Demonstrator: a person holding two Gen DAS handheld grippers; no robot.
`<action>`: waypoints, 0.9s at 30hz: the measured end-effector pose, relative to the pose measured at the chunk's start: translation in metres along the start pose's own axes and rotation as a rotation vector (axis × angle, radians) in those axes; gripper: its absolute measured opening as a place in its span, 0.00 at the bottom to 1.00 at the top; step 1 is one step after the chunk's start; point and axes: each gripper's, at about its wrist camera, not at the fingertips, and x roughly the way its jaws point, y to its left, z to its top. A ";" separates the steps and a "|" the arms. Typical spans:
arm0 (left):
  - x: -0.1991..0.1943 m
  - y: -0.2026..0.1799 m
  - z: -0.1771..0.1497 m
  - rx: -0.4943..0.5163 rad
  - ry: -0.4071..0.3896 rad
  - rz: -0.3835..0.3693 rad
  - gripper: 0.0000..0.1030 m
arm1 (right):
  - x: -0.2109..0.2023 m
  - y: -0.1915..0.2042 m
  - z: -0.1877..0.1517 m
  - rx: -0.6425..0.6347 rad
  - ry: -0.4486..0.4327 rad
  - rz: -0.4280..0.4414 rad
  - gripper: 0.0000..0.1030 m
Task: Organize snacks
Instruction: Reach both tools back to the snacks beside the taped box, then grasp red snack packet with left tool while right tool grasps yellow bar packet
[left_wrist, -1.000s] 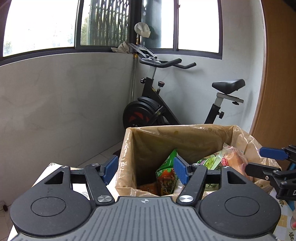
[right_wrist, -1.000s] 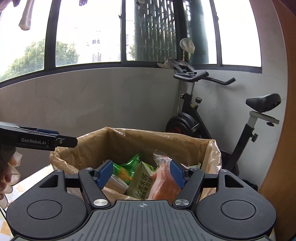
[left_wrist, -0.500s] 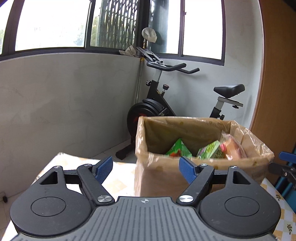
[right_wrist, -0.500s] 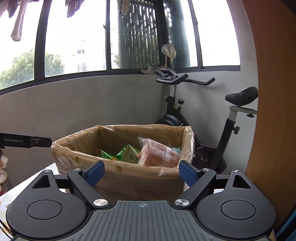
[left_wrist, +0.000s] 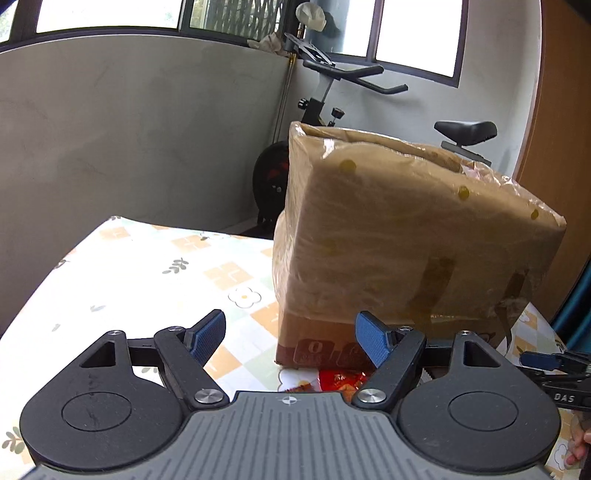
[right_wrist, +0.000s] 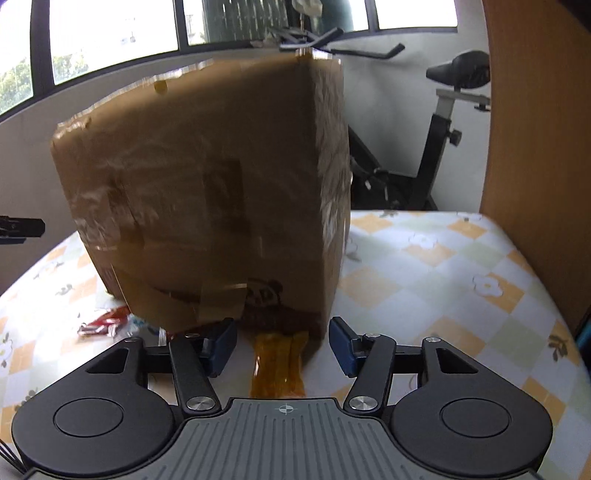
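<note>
A tall cardboard box (left_wrist: 406, 236) lined with a brown plastic bag stands on the table; it also shows in the right wrist view (right_wrist: 207, 192). Its contents are hidden from here. My left gripper (left_wrist: 291, 339) is open and empty, low over the table before the box's base, above a red snack packet (left_wrist: 340, 380). My right gripper (right_wrist: 282, 345) is open and empty, close to the box's near corner, above an orange-yellow snack packet (right_wrist: 279, 365). A red and white packet (right_wrist: 103, 321) lies on the table at the box's left.
The table has a floral checked cloth (left_wrist: 147, 266). An exercise bike (right_wrist: 443, 140) stands behind it, by a grey wall and windows. A wooden panel (right_wrist: 535, 147) runs along the table's right side. The other gripper's tip shows at the right edge (left_wrist: 554, 363).
Both grippers have dropped from above the box's open top down to table level in front of it. The snacks inside the box are no longer visible; packets on the table now are.
</note>
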 end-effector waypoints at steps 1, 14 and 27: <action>0.003 0.000 -0.003 0.001 0.011 -0.004 0.77 | 0.008 0.002 -0.003 -0.005 0.014 -0.004 0.47; 0.037 -0.002 -0.039 -0.004 0.123 -0.037 0.76 | 0.036 0.023 -0.026 -0.034 0.021 -0.045 0.33; 0.094 -0.036 -0.048 -0.006 0.194 -0.076 0.74 | 0.034 0.011 -0.025 -0.011 0.002 -0.027 0.32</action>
